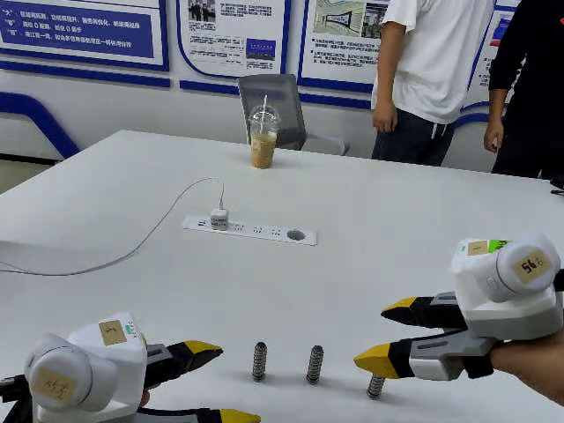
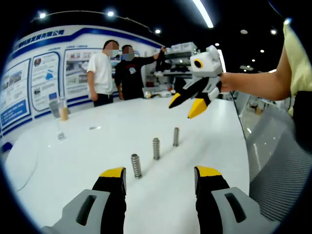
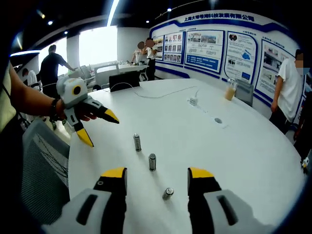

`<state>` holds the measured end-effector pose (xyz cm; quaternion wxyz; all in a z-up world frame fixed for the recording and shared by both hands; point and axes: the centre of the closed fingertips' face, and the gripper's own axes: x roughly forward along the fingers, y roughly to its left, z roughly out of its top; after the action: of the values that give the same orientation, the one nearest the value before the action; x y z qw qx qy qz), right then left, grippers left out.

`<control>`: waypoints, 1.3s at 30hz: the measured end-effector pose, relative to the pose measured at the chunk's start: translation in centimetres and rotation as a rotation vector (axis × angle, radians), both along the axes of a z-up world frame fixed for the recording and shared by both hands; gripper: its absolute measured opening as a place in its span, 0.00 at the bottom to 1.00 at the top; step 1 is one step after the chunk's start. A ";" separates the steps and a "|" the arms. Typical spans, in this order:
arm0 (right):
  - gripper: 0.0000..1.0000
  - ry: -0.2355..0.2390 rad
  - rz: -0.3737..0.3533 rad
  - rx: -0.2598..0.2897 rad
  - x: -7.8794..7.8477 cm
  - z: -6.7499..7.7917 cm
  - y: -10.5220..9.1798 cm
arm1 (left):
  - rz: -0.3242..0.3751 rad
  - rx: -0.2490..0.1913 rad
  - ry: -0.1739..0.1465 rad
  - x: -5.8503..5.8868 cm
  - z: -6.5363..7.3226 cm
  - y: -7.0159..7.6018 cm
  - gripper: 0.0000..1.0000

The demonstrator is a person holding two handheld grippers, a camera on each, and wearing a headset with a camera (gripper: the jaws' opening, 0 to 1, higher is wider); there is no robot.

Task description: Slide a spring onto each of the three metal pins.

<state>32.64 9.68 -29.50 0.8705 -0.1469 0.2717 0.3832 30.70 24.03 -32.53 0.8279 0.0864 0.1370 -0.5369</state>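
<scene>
On the white table (image 1: 132, 203), three pins (image 1: 315, 364) ringed by springs (image 1: 259, 361) were lined up between the left gripper (image 1: 236, 383) and the right gripper (image 1: 370, 337), whose jaws were held apart.

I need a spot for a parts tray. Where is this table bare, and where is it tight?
Bare: the white table between the power strip and the three pins, and right of the strip. Tight: the front edge, pins between left gripper and right gripper; a cable trails left.

Left hand-held gripper (image 1: 238, 383) and right hand-held gripper (image 1: 371, 336), jaws wide apart, empty
</scene>
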 end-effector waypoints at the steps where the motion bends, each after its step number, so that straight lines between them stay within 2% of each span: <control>1: 0.51 -0.002 -0.003 0.003 -0.1 0.0 -0.1 | 0.000 -0.001 0.000 0.0 0.0 0.0 0.58; 14: 0.52 -0.013 -0.049 0.054 -1.3 -0.4 -0.8 | -0.001 -0.004 0.000 -0.1 0.1 0.0 0.58; 39: 0.52 -0.047 -0.074 0.102 -3.1 -1.0 -1.8 | -0.002 -0.004 0.004 -0.4 0.1 -0.2 0.59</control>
<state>29.51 7.85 -30.48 0.8965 -0.1014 0.2367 0.3607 30.31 23.86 -32.45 0.8273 0.0838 0.1375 -0.5382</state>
